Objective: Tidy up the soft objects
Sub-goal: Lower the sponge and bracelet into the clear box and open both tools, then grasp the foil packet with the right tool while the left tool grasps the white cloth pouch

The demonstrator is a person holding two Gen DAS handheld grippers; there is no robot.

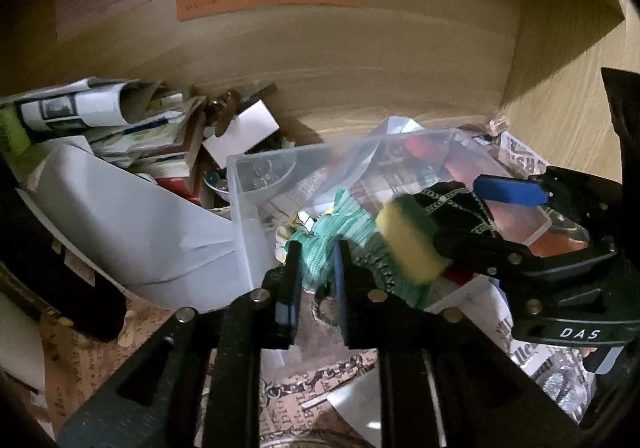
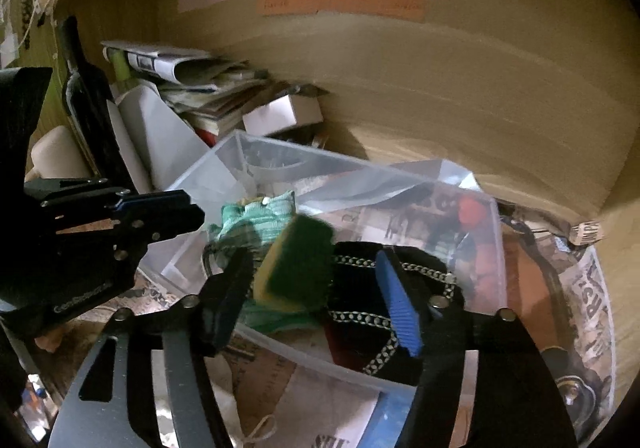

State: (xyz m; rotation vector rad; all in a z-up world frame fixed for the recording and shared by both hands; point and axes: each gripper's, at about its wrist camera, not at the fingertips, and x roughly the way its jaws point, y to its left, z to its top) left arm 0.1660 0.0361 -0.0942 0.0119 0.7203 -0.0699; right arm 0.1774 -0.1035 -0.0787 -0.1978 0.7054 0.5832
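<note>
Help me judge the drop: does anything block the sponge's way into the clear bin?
Nothing visible blocks it. The sponge sits between the right gripper's open fingers over the clear bin's open top; green cloth and black trimmed fabric already lie inside beneath.

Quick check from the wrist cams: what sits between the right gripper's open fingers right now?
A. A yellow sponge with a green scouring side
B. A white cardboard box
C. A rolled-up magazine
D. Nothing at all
A. In the right wrist view the yellow-and-green sponge lies between the spread fingers of the right gripper, over the clear plastic bin.
</note>
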